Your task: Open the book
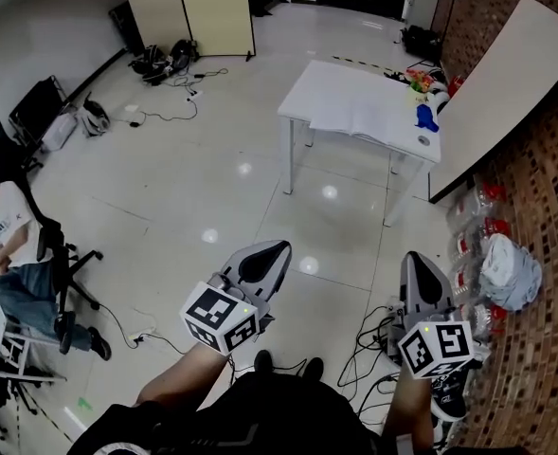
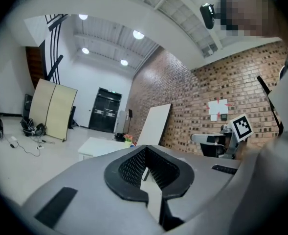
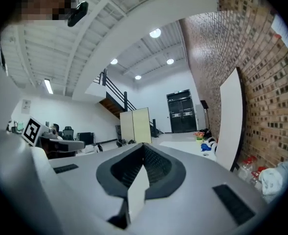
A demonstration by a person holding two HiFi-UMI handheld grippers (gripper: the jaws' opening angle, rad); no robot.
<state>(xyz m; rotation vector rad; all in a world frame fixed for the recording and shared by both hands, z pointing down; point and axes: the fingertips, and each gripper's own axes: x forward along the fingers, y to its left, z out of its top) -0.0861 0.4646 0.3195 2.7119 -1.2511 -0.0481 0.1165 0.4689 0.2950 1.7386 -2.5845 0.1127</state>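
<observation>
A white table [image 1: 302,88] stands a few steps ahead across the tiled floor. On it lies a pale flat book [image 1: 352,121]; at this distance I cannot tell whether it is open or closed. Both grippers are held low in front of my body, far from the table and pointing toward it. My left gripper [image 1: 283,246] is shut and empty, and its jaws meet at the tip in the left gripper view [image 2: 144,150]. My right gripper [image 1: 413,256] is likewise shut with nothing in it [image 3: 144,146]. The table [image 2: 99,146] shows beyond the left jaws.
A blue object [image 1: 425,117] and colourful items sit at the table's far right end. A large white board [image 1: 506,83] leans on the brick wall. Bottles and a white bag [image 1: 511,268] line the right wall. Cables [image 1: 373,339] lie by my feet. A seated person [image 1: 13,245] is at the left.
</observation>
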